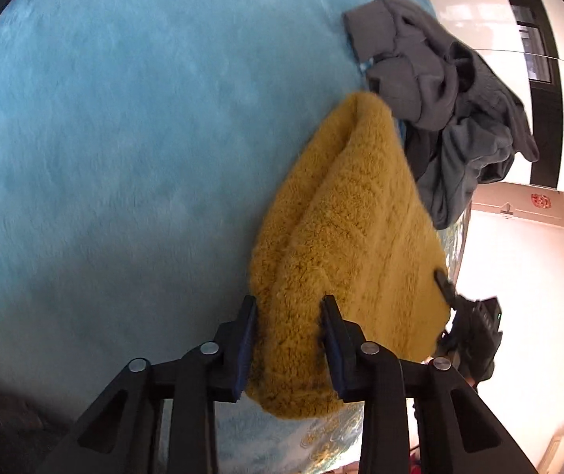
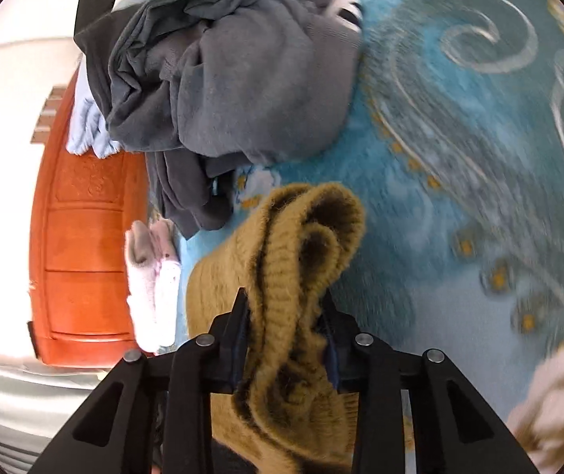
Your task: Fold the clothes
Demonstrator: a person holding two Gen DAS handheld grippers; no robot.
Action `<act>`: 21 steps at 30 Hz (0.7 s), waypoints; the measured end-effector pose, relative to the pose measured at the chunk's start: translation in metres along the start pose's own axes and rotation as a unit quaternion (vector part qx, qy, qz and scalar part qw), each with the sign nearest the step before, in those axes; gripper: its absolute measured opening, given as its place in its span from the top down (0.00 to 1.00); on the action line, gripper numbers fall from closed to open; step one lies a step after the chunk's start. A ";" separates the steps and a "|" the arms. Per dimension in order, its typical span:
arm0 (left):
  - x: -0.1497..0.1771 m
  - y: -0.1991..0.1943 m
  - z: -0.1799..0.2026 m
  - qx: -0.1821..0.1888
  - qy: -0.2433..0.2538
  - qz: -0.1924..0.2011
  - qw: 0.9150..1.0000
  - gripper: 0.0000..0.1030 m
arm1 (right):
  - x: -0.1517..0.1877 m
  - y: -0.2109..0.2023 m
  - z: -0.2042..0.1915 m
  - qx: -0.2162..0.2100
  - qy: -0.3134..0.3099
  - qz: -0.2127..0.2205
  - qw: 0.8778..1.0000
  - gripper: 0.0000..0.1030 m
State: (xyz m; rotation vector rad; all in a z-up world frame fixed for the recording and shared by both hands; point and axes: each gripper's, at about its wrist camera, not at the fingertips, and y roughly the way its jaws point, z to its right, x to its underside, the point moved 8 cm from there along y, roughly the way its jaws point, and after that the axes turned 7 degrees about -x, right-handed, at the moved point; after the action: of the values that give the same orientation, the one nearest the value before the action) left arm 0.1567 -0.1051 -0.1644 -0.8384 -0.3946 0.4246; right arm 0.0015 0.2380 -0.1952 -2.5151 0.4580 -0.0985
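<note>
Under both fingers lies the blue carpet (image 1: 124,158), plain on the left side and patterned under the right. Ahead of the fingers, near its edge, sits the grey clothes pile (image 2: 226,79), and we think this is the first danger: the yellow fluffy garment (image 1: 345,237) hangs just beside it, so a low swing can drag the pile or catch a sleeve.

The garment itself is lifted and stretched between us. Our left gripper (image 1: 288,316) holds one thick folded edge, the fingers closed onto the cloth. Our right gripper (image 2: 284,304) pinches a bunched roll of the same garment, several layers together.

This bunch is the second risk. The right fingers hold many layers, so one inner layer can slip out and the fold becomes crooked. The fluffy knit is also thick and soft, and it may slide from the left fingers if we pull the two sides too hard apart.
</note>
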 end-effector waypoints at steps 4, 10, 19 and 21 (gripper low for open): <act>-0.004 -0.005 -0.005 0.040 -0.028 0.006 0.999 0.59 | 0.002 -0.001 0.008 0.009 -0.002 -0.011 1.000 0.66; -0.022 -0.012 0.004 0.058 -0.018 0.033 0.998 0.28 | 0.011 -0.014 0.029 0.015 0.015 -0.012 1.000 0.42; -0.046 0.019 0.009 0.072 -0.021 -0.007 0.997 0.22 | 0.023 -0.006 0.047 -0.011 0.051 -0.021 0.998 0.32; -0.049 0.023 0.014 0.081 -0.017 -0.013 0.996 0.22 | 0.021 -0.004 0.045 -0.011 0.050 -0.012 0.999 0.32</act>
State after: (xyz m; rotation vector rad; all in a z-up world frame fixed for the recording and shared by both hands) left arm 0.1040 -0.1078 -0.1817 -0.6677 -0.3970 0.4423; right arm 0.0297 0.2581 -0.2311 -2.5462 0.4703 -0.2308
